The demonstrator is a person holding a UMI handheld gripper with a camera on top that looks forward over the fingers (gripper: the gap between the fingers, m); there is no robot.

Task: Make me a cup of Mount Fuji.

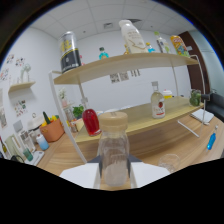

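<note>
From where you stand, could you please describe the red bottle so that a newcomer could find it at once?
Start at the two-tier wooden shelf against the white wall. On its lower board, toward the end with the potted plants, stands the red bottle, behind the clear bottle between the jaws. It alone holds deep red liquid; the shelf's other bottles are clear, pale or dark.

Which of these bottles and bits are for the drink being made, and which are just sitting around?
Likely in use:
clear bottle with tan cap, standing between the gripper fingers
small glass on the table beside it

Just standing about:
red bottle
potted plant
white bottle on the top shelf
</note>
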